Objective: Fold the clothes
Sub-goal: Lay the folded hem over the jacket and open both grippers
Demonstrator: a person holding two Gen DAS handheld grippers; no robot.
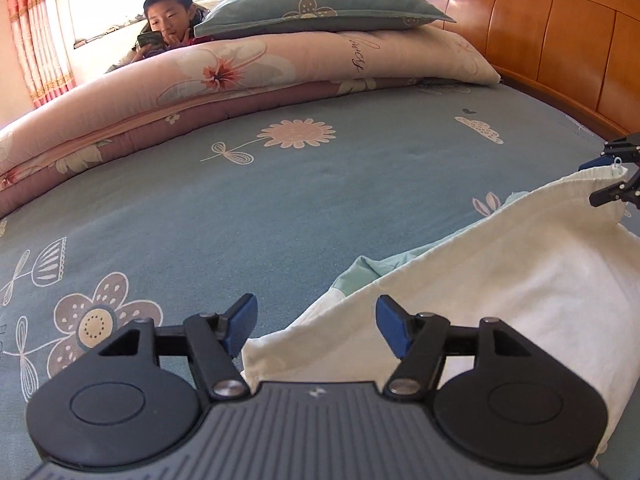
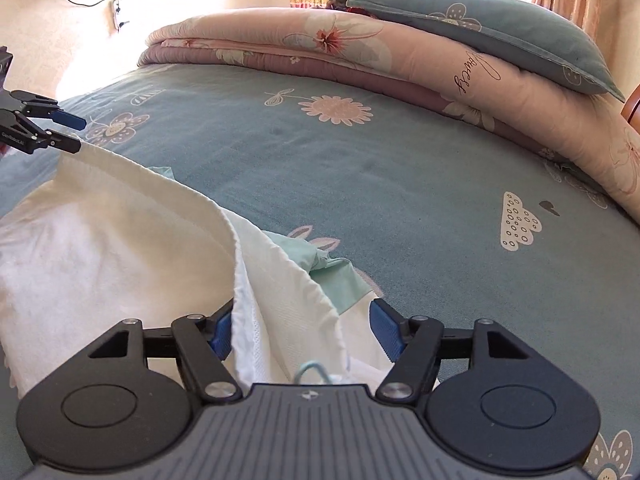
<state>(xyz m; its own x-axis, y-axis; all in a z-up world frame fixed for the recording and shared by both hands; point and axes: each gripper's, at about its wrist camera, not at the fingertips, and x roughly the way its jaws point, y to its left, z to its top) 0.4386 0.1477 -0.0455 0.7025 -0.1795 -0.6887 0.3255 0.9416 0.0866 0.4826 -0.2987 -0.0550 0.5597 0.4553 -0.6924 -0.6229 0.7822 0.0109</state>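
White garment (image 2: 120, 248) with a pale-green part, rumpled on the blue flowered bedsheet (image 2: 400, 184). Right wrist view alone shows a blue cord loop by the 2 spread fingers of the right gripper (image 2: 300, 330) — cloth lies between them. Left gripper (image 1: 316, 326), also spread, sits at the garment's edge.

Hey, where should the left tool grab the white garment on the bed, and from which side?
Grip the raised folded edge of the white garment where it crosses the left tool's open gap. Come straight forward and low over the bed sheet: the edge stands up off the bed there, so the pads can likely close on both layers. The right tool is open around the far end.
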